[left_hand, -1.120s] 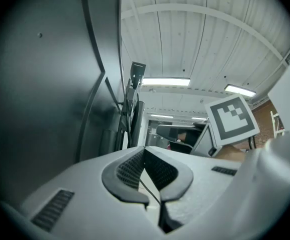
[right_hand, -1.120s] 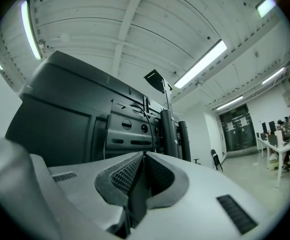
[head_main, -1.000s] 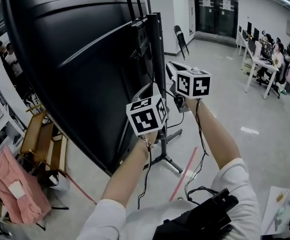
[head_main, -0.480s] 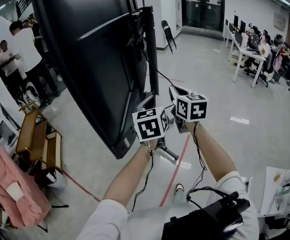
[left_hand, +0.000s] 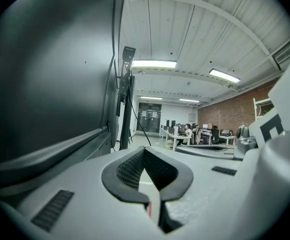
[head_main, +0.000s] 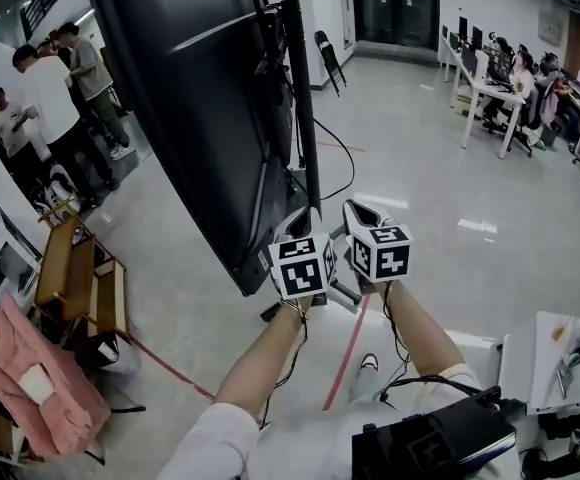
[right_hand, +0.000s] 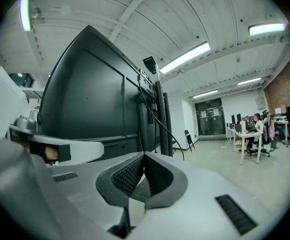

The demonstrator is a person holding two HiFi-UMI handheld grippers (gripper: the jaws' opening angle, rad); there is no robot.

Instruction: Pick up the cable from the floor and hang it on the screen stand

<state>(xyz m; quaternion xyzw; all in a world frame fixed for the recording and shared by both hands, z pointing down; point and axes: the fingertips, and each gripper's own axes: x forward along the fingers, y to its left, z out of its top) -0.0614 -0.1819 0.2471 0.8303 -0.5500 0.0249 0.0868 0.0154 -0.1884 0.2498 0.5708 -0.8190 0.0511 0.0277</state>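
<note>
The big black screen (head_main: 200, 88) leans on its dark stand pole (head_main: 303, 98). A thin black cable (head_main: 342, 153) hangs from the pole and loops down toward the floor; it also shows as the cable (right_hand: 162, 126) in the right gripper view and the cable (left_hand: 136, 119) in the left gripper view. My left gripper (head_main: 298, 220) and right gripper (head_main: 356, 210) are side by side low in front of the stand's foot, apart from the cable. The left gripper (left_hand: 145, 151) is shut with nothing between its pads. The right gripper (right_hand: 144, 156) is likewise shut and empty.
A wooden rack (head_main: 70, 278) and a pink cloth (head_main: 30, 378) sit at the left, with people (head_main: 45, 88) standing behind them. A red tape line (head_main: 348, 353) crosses the floor. Desks with seated people (head_main: 495, 88) are far right. A table corner (head_main: 570, 358) is bottom right.
Both grippers have come down and back from the upper part of the stand pole to near its foot. The cable stays hanging on the stand.
</note>
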